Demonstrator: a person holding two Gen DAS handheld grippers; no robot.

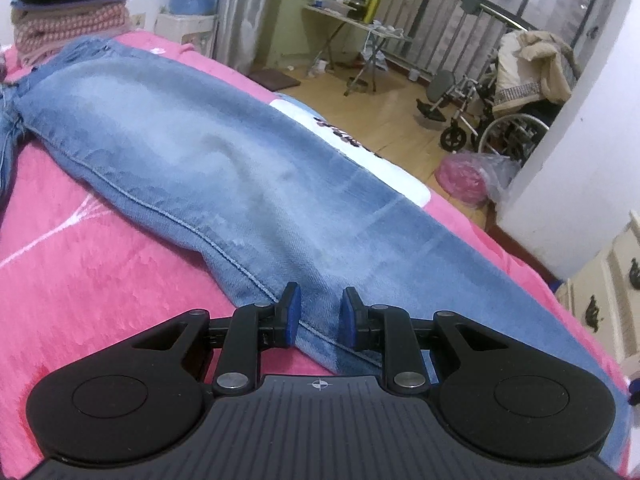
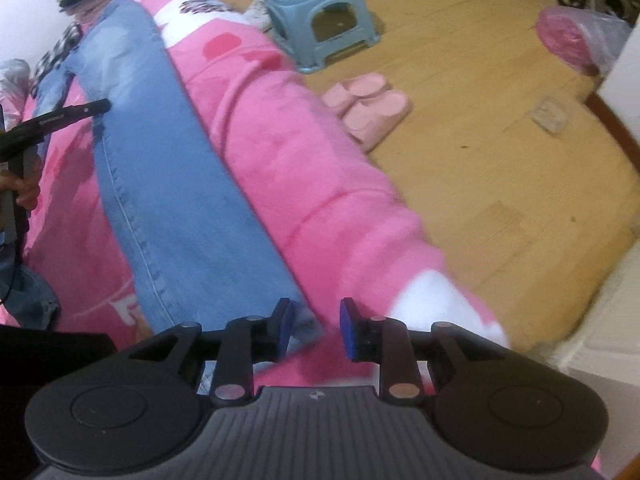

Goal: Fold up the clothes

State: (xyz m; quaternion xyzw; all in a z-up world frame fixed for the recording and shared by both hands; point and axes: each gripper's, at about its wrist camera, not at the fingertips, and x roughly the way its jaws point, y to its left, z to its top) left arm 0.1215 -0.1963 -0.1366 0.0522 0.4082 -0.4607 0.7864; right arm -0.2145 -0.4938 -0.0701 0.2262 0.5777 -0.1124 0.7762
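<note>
Light blue jeans lie stretched flat on a pink bedspread, legs together. In the left wrist view my left gripper is open just over the jeans' side seam, low above the cloth, with nothing pinched. In the right wrist view the same jeans run up the bed, and my right gripper stands open at the hem corner near the bed's edge, holding nothing. The other gripper, held in a person's hand, shows at the left of that view.
A stack of folded clothes sits at the bed's far corner. On the wooden floor stand a blue stool, pink slippers, a bagged pink bundle, a wheelchair and a folding table. A cream cabinet is to the right.
</note>
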